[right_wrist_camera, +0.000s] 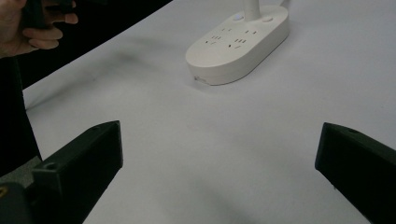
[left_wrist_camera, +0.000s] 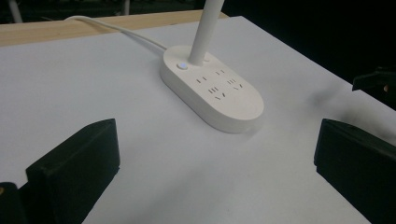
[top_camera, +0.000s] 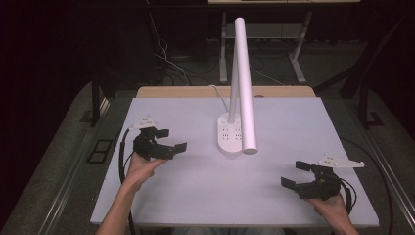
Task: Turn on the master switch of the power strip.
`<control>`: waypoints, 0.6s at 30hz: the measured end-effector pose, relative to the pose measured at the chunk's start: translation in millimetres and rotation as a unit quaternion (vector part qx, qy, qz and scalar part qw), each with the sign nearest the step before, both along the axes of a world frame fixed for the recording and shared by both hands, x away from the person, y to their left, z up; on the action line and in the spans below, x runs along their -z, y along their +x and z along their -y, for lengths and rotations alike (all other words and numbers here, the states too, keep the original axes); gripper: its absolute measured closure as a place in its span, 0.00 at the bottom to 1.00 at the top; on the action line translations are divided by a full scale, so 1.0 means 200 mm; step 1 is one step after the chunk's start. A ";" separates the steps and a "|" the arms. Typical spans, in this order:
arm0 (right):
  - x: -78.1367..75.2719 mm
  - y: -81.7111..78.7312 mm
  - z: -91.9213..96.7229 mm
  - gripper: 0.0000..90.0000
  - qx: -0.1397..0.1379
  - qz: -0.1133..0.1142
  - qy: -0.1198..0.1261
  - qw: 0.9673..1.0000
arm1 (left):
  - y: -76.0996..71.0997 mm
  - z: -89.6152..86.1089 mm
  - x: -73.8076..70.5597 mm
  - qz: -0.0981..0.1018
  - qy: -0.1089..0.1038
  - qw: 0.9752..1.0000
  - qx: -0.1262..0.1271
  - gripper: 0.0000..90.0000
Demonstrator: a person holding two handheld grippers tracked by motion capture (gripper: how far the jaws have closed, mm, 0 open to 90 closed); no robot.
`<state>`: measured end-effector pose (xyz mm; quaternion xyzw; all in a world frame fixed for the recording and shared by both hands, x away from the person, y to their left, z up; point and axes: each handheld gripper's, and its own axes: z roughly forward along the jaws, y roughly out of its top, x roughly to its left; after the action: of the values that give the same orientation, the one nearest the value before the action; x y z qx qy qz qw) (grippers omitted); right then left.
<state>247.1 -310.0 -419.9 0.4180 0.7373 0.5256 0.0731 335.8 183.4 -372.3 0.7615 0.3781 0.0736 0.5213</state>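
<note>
Both claws, left point(top_camera: 172, 139) and right point(top_camera: 295, 173), gape wide and empty on the bench point(top_camera: 195, 191). The tall lamp point(top_camera: 243, 83) looks top-heavy, so a careless nudge could probably tip it.

Dark room, perhaps grey carpet point(top_camera: 58, 161).

In the left gripper view the lamp's stem point(left_wrist_camera: 205, 32) is cut by the top edge, and its white cord point(left_wrist_camera: 116, 29) runs off at the back. The right gripper view crops the stem point(right_wrist_camera: 253, 8) almost at the base point(right_wrist_camera: 238, 44). The socket markings are too small to read, perhaps blurred.
</note>
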 end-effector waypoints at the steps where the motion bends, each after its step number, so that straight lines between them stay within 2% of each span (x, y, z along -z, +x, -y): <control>1: 0.00 0.00 0.00 0.00 0.000 -0.001 0.000 1.000 | -0.01 -0.01 0.01 0.000 -0.001 1.000 -0.002 0.00; 6: 0.00 0.00 -0.01 0.00 0.000 0.000 -0.004 1.000 | -0.10 -0.04 0.05 0.002 0.006 1.000 -0.006 0.00; 7: 0.00 0.00 -0.01 0.00 0.000 0.000 -0.004 1.000 | -0.10 -0.04 0.05 0.002 0.006 1.000 -0.006 0.00; 11: 0.00 0.00 0.00 0.00 0.000 0.001 -0.005 1.000 | -0.17 -0.05 0.09 -0.004 0.007 1.000 -0.005 0.00; 13: 0.00 0.00 -0.01 0.00 -0.001 0.001 -0.006 1.000 | -0.22 -0.05 0.12 -0.008 0.005 1.000 -0.006 0.00; 18: 0.00 0.00 -0.02 0.00 -0.004 0.003 -0.011 1.000 | -0.28 -0.05 0.16 -0.017 -0.006 1.000 -0.003 0.00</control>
<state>246.4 -306.7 -419.1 0.4128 0.7446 0.5188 0.0780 279.1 192.4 -404.9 0.7587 0.3894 0.0600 0.5188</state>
